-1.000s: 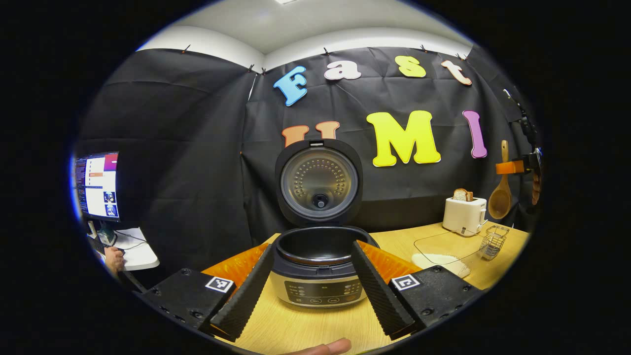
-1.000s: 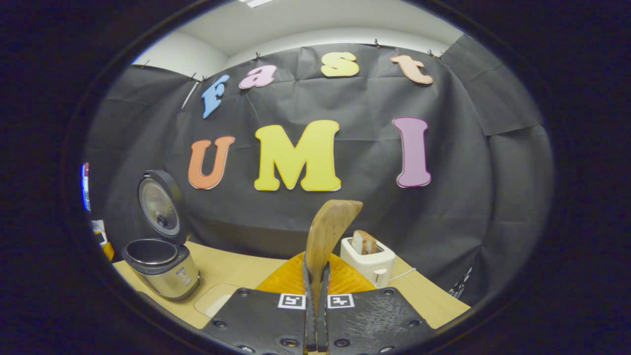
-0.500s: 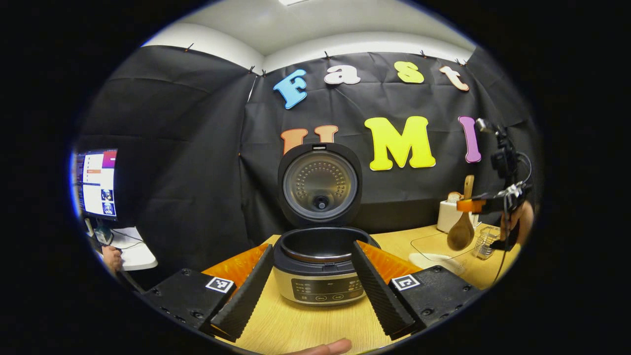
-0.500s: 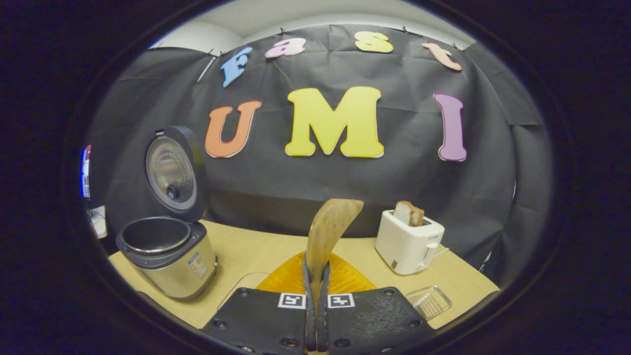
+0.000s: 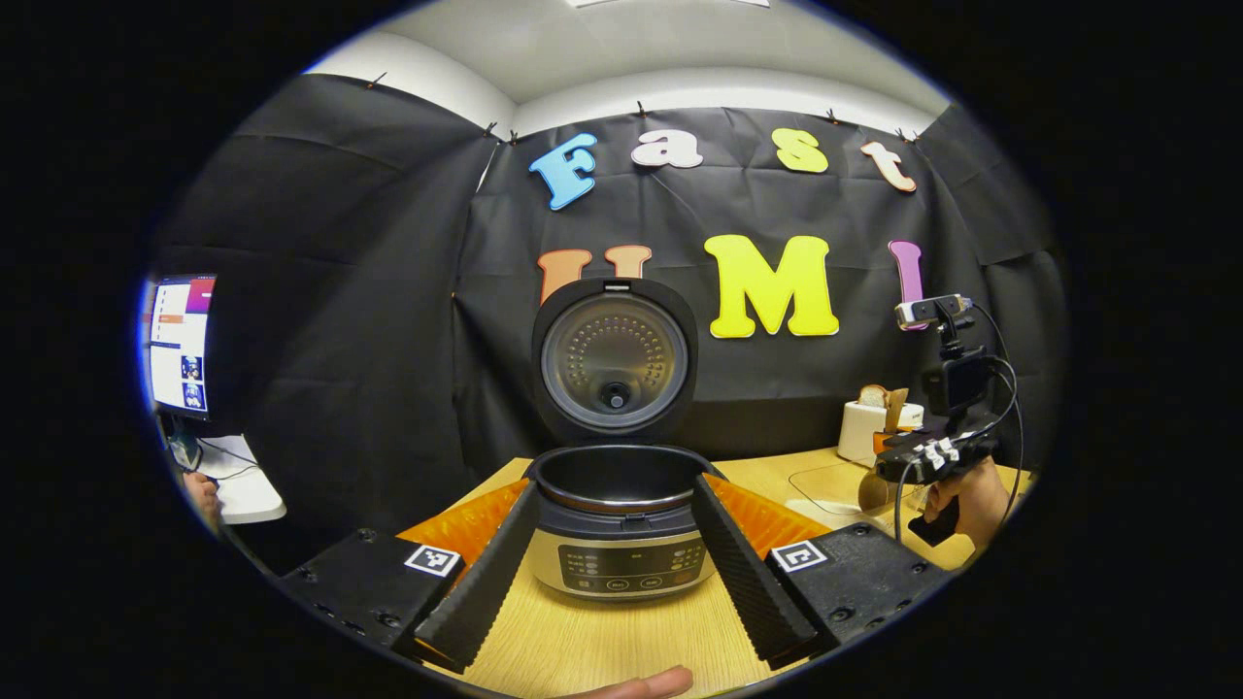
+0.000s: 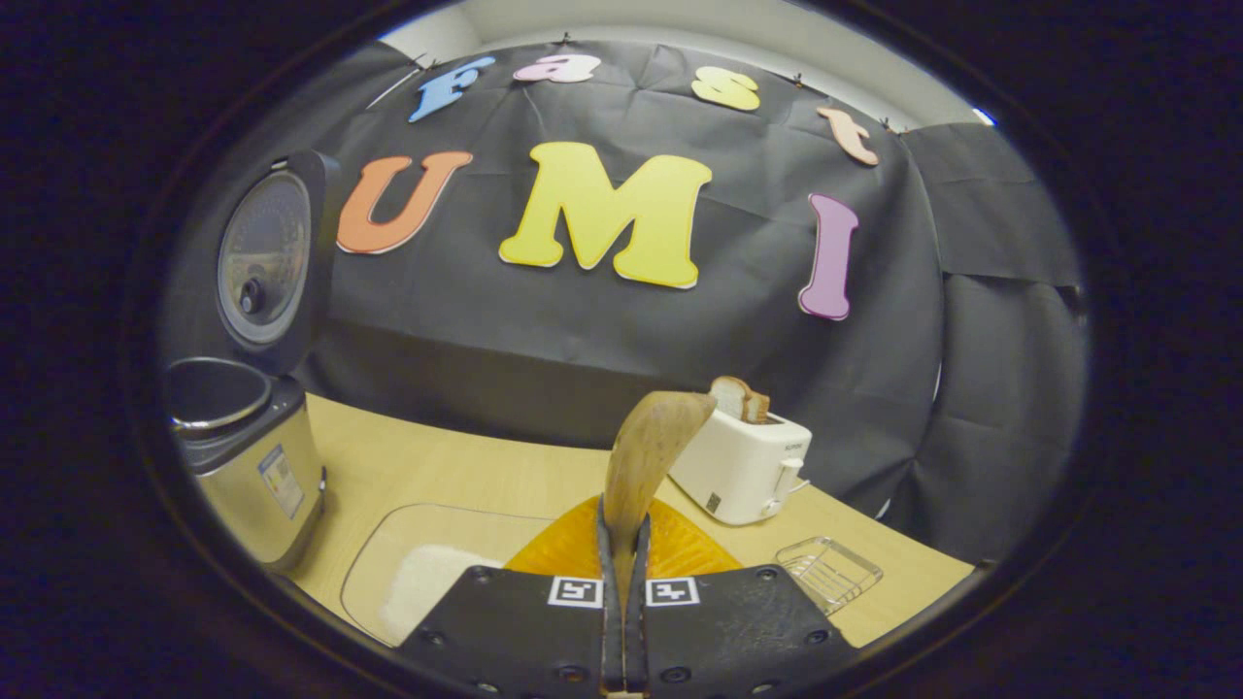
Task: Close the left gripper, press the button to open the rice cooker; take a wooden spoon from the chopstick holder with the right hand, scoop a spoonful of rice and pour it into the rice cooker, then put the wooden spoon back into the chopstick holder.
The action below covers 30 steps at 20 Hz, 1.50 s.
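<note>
The rice cooker (image 5: 621, 558) stands with its lid (image 5: 614, 359) raised and its pot empty. My left gripper (image 5: 617, 485) is open, one finger on each side of the cooker's front, touching nothing. My right gripper (image 6: 622, 519) is shut on the wooden spoon (image 6: 653, 442), whose bowl sticks up past the fingertips. In the right gripper view the cooker (image 6: 248, 466) stands at the left, a pile of rice (image 6: 427, 582) lies on a glass tray (image 6: 388, 529) below the spoon, and the wire chopstick holder (image 6: 830, 573) is at the lower right. In the left gripper view a hand holds the right gripper (image 5: 932, 456) over the table's right side.
A white toaster (image 6: 743, 466) with a slice of bread stands behind the tray, against the black cloth. A monitor (image 5: 180, 345) and another person's hand (image 5: 199, 490) are beyond the table's left edge. A fingertip (image 5: 641, 684) shows at the lower edge.
My right gripper has come down and leftward with the spoon, now over the tray with the rice. The left gripper has barely shifted and stays open at the cooker.
</note>
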### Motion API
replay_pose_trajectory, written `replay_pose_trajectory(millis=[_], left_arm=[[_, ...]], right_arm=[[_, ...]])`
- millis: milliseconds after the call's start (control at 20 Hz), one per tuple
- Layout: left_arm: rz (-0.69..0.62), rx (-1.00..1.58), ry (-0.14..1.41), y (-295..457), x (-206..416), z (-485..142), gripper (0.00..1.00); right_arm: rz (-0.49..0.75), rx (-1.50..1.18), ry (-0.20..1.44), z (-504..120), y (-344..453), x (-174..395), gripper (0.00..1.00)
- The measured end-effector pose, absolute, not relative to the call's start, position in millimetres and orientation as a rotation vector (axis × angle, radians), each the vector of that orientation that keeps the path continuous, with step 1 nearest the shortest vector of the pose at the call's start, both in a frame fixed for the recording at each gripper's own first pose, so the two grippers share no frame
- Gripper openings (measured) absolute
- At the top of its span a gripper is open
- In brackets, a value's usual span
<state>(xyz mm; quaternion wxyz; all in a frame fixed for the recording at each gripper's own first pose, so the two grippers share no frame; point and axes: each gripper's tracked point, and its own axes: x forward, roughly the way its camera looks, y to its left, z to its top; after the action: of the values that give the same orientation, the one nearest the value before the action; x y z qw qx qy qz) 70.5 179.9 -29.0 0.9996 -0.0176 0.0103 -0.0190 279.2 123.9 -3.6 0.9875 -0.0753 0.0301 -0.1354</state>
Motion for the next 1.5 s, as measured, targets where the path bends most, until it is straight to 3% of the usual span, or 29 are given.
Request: replay_pose_trajectory(millis=[350, 850, 1500], left_arm=[[-0.061, -0.066, 0.040, 184.9, 73.8, -39.0, 1.00], [-0.068, -0.072, 0.058, 181.8, 77.4, -44.8, 1.00], [-0.076, -0.038, 0.076, 170.6, 80.6, -48.3, 1.00]], right_arm=[[-0.184, 0.068, 0.154, -24.2, 148.4, 279.0, 0.01], [-0.100, 0.619, 0.271, -28.1, 122.3, 277.1, 0.02], [0.028, 0.996, 0.312, -32.1, 113.3, 278.8, 0.02]])
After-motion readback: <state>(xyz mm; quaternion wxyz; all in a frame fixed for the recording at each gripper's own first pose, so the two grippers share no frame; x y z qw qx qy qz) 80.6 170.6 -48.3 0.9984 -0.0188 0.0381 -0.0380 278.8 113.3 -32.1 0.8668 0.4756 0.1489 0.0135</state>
